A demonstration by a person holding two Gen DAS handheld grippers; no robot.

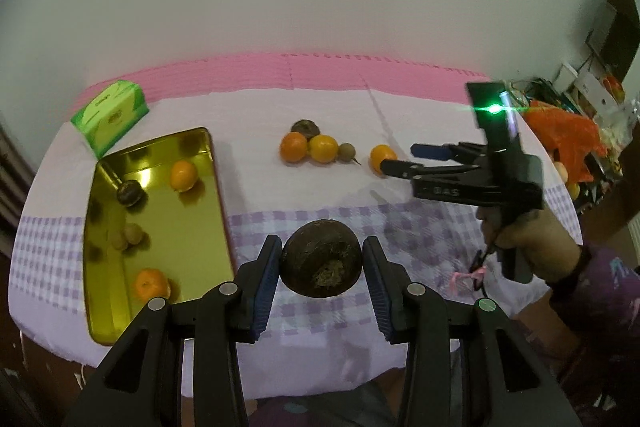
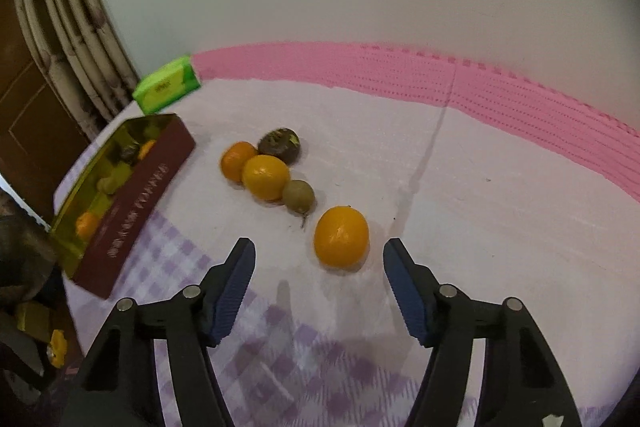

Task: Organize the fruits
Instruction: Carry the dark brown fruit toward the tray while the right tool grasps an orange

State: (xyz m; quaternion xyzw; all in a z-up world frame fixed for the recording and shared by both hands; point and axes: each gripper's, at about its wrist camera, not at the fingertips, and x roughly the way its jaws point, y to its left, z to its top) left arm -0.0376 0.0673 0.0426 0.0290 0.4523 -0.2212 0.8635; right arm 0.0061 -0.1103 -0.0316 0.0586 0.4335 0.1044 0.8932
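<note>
Left wrist view: left gripper [image 1: 322,263] jaws pinch a dark round fruit [image 1: 321,258] at lower centre, gold tray [image 1: 208,195] to its left; right gripper [image 2: 319,259] jaws spread, orange fruit [image 2: 341,238] just beyond them, mid-frame

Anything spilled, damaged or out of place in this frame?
Nothing stands out. The gold tray sits flat with fruit inside, five fruits wait loose on the cloth, the left gripper holds a dark fruit intact, and the right gripper is open near an orange.
</note>
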